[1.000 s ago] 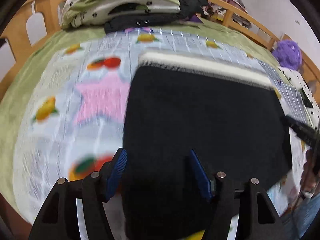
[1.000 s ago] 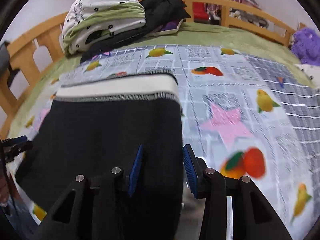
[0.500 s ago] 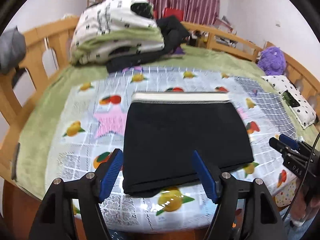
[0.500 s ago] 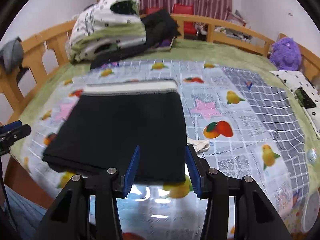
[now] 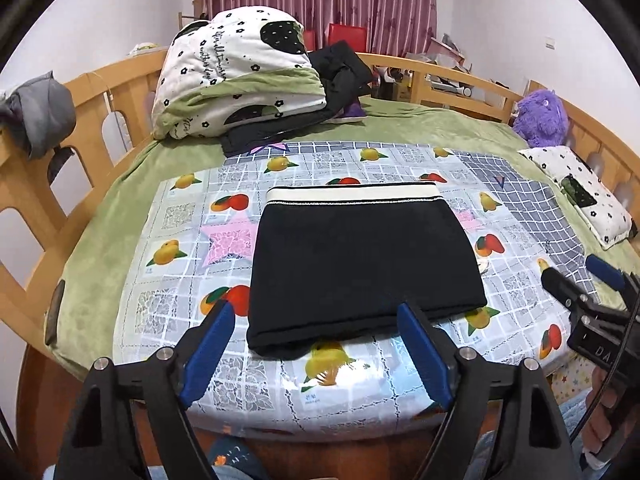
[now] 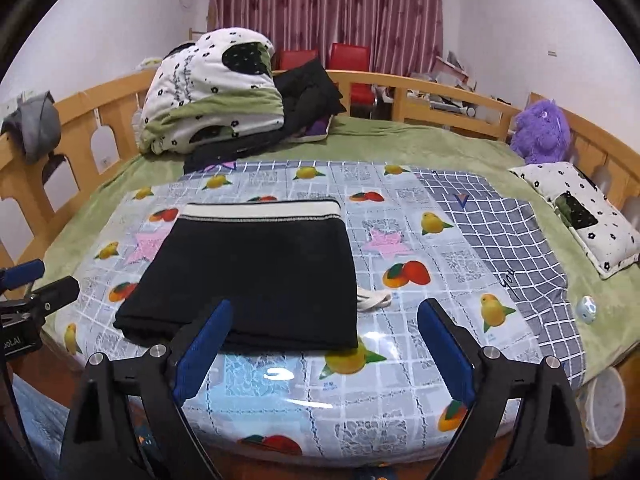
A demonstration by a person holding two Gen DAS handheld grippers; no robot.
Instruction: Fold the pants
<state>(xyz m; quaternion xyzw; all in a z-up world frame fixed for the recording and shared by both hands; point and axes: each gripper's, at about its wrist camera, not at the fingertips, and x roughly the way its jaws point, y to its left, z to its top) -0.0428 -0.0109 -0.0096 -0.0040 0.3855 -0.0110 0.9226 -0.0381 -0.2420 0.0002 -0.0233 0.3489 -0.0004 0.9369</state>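
Note:
Black pants (image 5: 360, 264) (image 6: 256, 276) with a cream waistband lie folded into a flat rectangle on the fruit-print plastic sheet (image 5: 180, 216) (image 6: 440, 248), waistband at the far side. My left gripper (image 5: 316, 332) hovers above the near folded edge, its jaws opening with nothing between the blue pads. My right gripper (image 6: 324, 336) hangs over the near right corner of the pants, jaws also opening and empty. Each gripper shows at the edge of the other's view, the right gripper (image 5: 580, 284) and the left gripper (image 6: 36, 284). A white drawstring (image 6: 374, 302) pokes out beside the pants.
A folded quilt (image 5: 236, 88) and dark clothes (image 5: 340, 76) are piled at the far side of the green bed. A purple plush toy (image 6: 544, 132), a dotted pillow (image 6: 580, 216) and a grey checked cloth (image 6: 512, 232) lie right. Wooden rails (image 5: 40, 184) ring the bed.
Both grippers pulled back and upward from the pants, so the whole bed came into view. Both sets of jaws spread wider, the right one most. The pants stayed folded in place.

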